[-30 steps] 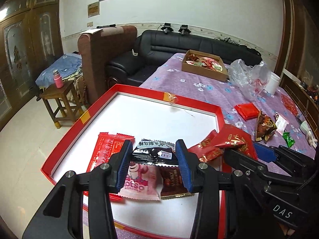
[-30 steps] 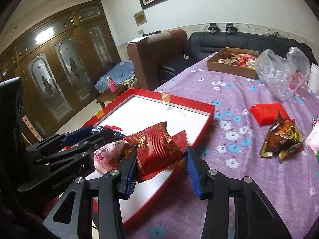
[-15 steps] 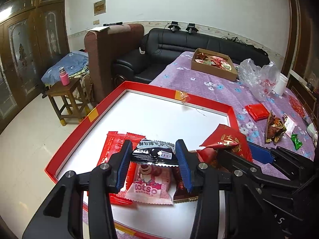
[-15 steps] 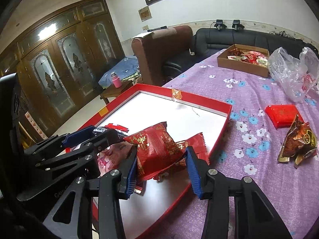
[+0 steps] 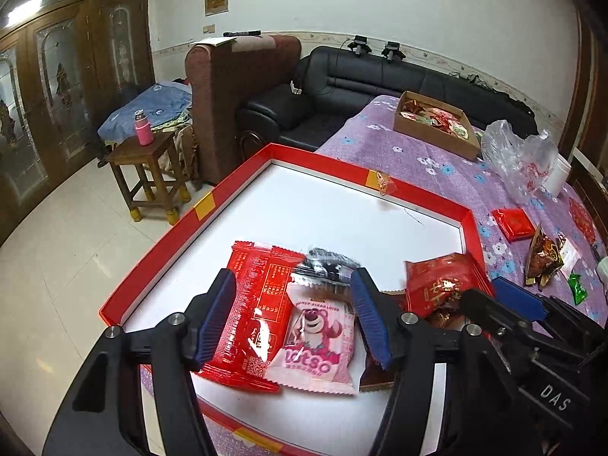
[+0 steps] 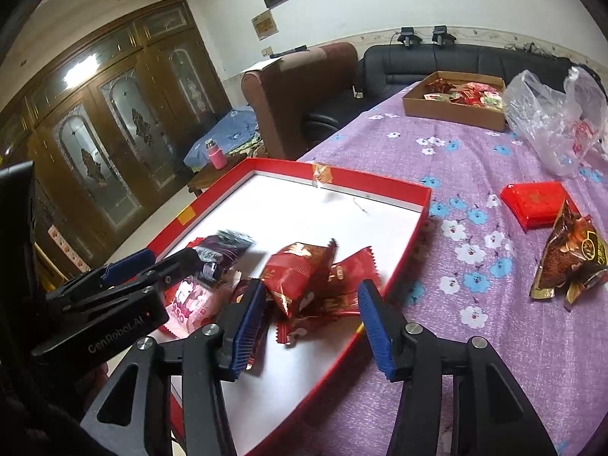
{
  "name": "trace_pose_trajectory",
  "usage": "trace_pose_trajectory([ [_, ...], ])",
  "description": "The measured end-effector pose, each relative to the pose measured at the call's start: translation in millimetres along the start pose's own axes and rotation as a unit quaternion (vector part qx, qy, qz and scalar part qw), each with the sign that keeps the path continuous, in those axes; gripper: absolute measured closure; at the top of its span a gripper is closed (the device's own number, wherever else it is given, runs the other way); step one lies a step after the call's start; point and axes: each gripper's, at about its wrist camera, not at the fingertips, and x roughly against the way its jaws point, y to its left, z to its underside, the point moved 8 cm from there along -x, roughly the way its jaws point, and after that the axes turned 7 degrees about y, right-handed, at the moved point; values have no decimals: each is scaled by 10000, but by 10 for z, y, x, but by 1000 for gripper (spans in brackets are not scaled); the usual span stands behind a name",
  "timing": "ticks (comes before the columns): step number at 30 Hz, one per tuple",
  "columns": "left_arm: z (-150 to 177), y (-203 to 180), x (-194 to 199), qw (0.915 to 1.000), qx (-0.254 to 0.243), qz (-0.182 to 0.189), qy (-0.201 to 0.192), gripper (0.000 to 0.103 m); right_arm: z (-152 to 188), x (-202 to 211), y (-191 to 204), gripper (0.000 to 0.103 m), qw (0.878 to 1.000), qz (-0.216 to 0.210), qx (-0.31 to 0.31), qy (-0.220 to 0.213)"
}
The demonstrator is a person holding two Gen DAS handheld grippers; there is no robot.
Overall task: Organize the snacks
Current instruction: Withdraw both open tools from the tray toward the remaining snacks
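**Letting go: both tongs drop their snacks into the red box**

Standing by the table, I watch both grippers hang over the near end of the red tray (image 5: 243, 180), and both are spreading their jaws at this moment.

Starting on the left: the left gripper (image 5: 292, 315) was clamped on the black packet (image 5: 330, 262) a second ago. Now its jaws are opening and the pads press on nothing. The black packet has slipped down and lies blurred at twelve o'clock from the fingertips, on the white floor of the tray. Under the gap sit the flat red packet (image 5: 262, 304) at about nine o'clock and the pink bear packet (image 5: 315, 342) in the middle, overlapping one another.

Moving right: the right gripper (image 6: 309, 317) held the puffy red pouch (image 6: 300, 269) half a second back. Its jaws are opening too, and the pouch has tipped out, resting at eleven o'clock from the gap on another red wrapper (image 6: 353, 273), inside the tray near its right-hand wall.

So, by my reckoning, two more snacks have landed in the box. Off at two o'clock, on the purple cloth (image 6: 475, 361), a brown-gold pouch (image 6: 570, 254) and a small red packet (image 6: 532, 201) lie loose, likely next to be fetched.
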Motion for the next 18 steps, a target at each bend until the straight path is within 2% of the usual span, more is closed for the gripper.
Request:
trace_pose_trajectory([
  [5, 16, -52, 9, 10000, -82, -11, 7, 39, 47, 71, -197, 50, 9997, 208, -150, -58],
  [12, 58, -267, 48, 9993, -383, 45, 14, 39, 120, 369, -732, 50, 9961, 550, -649, -232],
  [18, 96, -544, 113, 9971, -750, 140, -56, 39, 219, 930, -1507, 49, 9834, 1430, -1018, -455],
])
